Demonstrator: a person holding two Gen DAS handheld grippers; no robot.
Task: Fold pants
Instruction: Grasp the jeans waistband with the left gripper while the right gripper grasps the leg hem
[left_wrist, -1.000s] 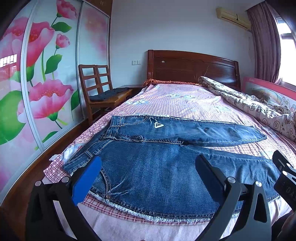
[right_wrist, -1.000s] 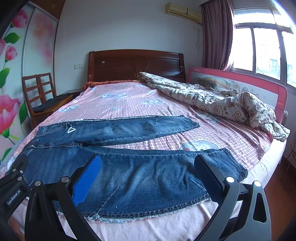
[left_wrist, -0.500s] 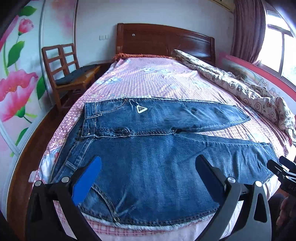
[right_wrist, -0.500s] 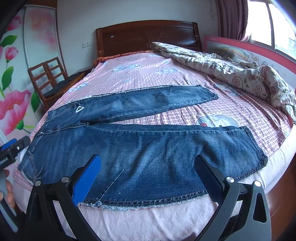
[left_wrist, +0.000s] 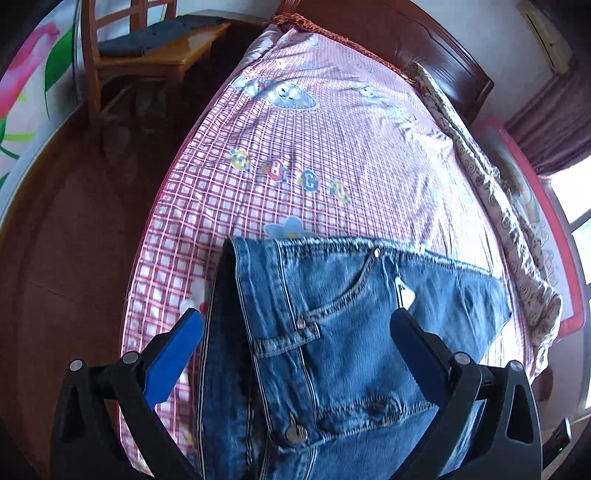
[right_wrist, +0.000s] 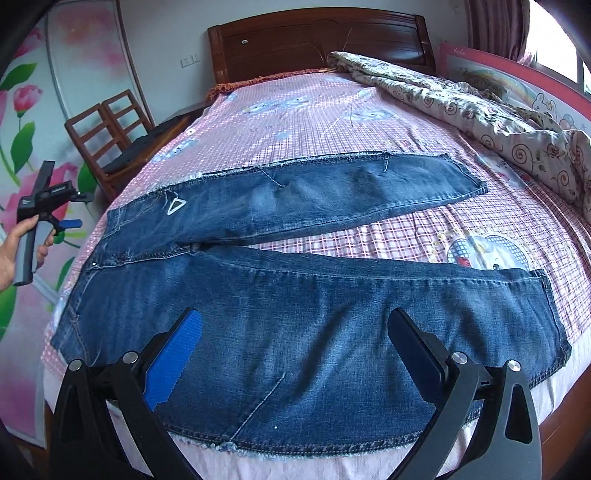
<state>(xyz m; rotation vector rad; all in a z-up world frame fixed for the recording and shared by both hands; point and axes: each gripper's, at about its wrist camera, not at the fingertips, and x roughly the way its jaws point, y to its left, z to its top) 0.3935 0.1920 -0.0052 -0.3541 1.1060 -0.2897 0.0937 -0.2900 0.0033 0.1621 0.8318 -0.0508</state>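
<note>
Denim jeans (left_wrist: 332, 350) fill left wrist view; left hand-held gripper (left_wrist: 295, 354) open, straddling waistband, ready to pinch. Right wrist view: jeans (right_wrist: 295, 314) flat on bed (right_wrist: 314, 118), legs splayed; right hand-held gripper (right_wrist: 295, 350) open above near leg.

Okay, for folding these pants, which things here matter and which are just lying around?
For the job:
- blue denim jeans, spread flat on the pink checked bedsheet
- left gripper, jaws open
- right gripper, jaws open

Just lying about:
- crumpled floral quilt
- brown wooden chair
- dark wooden headboard
</note>
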